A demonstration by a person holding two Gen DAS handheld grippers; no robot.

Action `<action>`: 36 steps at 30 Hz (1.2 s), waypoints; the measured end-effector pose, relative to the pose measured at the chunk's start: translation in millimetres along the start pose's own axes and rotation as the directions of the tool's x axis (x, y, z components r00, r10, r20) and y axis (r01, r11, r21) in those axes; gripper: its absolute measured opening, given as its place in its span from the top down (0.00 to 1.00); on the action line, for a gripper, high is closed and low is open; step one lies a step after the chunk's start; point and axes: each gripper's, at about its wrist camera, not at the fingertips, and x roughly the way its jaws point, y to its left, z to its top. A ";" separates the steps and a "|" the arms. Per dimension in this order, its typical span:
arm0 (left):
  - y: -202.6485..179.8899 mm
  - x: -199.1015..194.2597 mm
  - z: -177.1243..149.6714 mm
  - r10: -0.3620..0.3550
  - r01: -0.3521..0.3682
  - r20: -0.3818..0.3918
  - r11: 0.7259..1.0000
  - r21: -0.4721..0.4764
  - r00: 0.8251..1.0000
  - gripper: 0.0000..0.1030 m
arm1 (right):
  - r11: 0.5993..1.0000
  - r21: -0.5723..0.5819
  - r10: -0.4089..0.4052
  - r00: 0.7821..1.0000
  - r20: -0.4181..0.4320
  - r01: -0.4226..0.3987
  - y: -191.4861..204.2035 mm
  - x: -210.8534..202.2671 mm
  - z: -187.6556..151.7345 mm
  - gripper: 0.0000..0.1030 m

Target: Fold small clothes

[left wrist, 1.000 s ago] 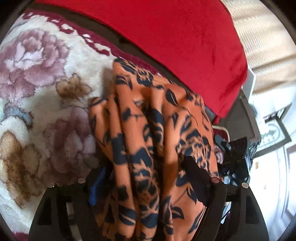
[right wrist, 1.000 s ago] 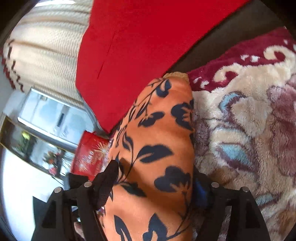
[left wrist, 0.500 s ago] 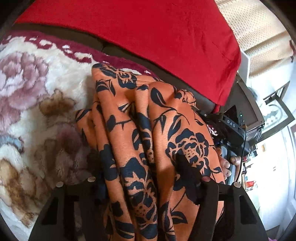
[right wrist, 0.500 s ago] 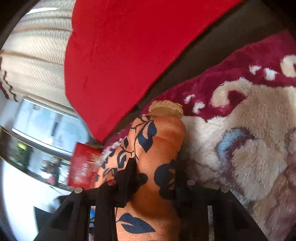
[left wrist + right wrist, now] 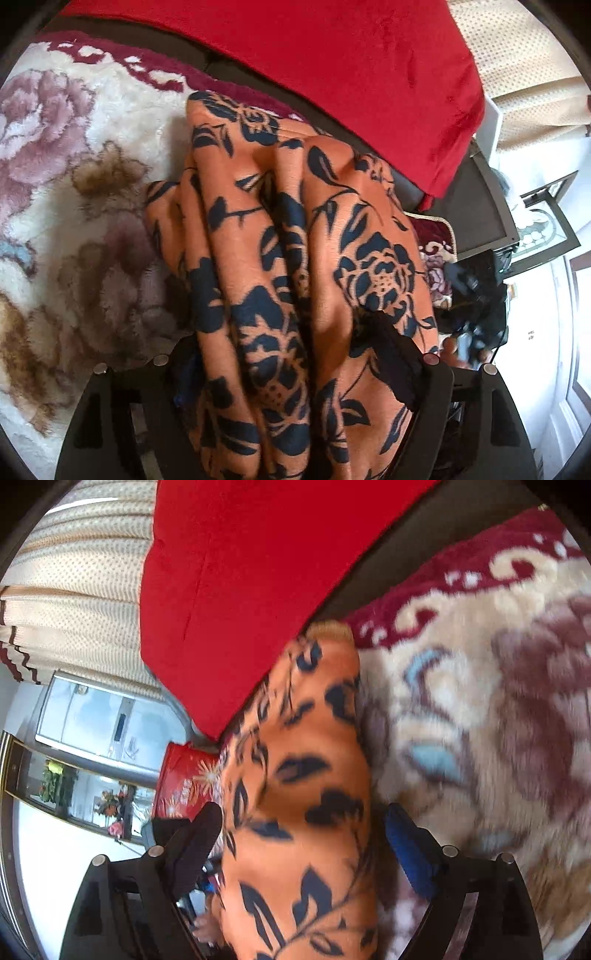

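Both claws clamped on the orange floral garment (image 5: 295,280): left claw (image 5: 291,354), right claw (image 5: 299,834), bunched above the plush blanket (image 5: 74,184). Soft, light, floppy (likely slippery): grip hems.

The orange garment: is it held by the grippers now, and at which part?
Both hold the garment. The left gripper clamps a bunched, pleated edge; the right gripper has a fold of it between its fingers.
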 end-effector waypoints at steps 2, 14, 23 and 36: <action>-4.2 3.5 -3.8 0.010 -0.010 0.010 1.000 0.025 1.000 0.34 | 1.000 -0.007 -0.001 1.000 -0.028 0.001 -1.2 9.7 -4.1 0.12; -67.9 -19.0 -4.8 0.007 -0.029 0.121 0.982 0.184 0.993 0.61 | 0.950 -0.281 -0.091 0.980 0.178 0.139 64.8 -20.6 -27.3 0.57; -146.8 1.2 -31.2 -0.033 0.003 0.080 0.937 0.349 0.996 0.61 | 0.942 -0.299 -0.054 0.947 0.317 0.154 60.5 -117.4 -55.0 0.57; -166.8 92.0 -54.7 0.259 -0.248 0.020 0.898 0.363 0.966 0.55 | 0.955 -0.142 -0.224 0.948 0.225 0.259 -33.9 -124.9 -51.0 0.57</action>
